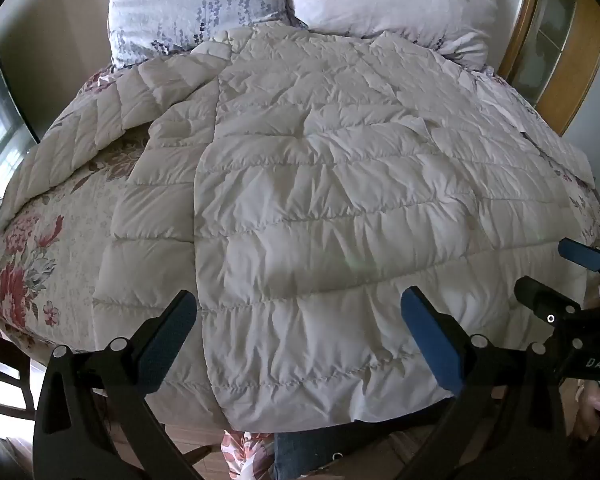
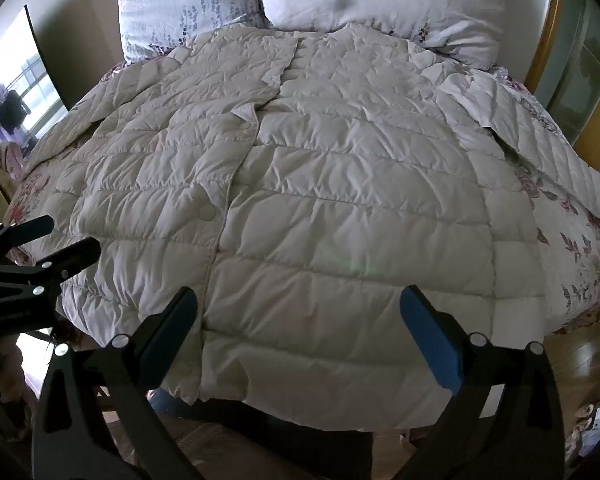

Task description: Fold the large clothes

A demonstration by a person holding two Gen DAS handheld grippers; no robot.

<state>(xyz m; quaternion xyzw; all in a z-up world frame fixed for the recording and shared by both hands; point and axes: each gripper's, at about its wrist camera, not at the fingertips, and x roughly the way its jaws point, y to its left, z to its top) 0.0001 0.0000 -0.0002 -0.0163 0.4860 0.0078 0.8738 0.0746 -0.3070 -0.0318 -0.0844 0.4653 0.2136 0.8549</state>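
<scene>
A large cream quilted down coat lies spread flat on the bed, front up, collar toward the pillows, hem hanging over the near edge. It also fills the right wrist view, with its snap placket running down the middle. Its left sleeve lies out to the left, its right sleeve out to the right. My left gripper is open and empty above the hem. My right gripper is open and empty above the hem, to the right of the left one; it also shows in the left wrist view.
A floral bedspread covers the bed under the coat. Two floral pillows lie at the head. A wooden cabinet stands at the right, a mirror at the left. The wooden floor shows below the bed's near edge.
</scene>
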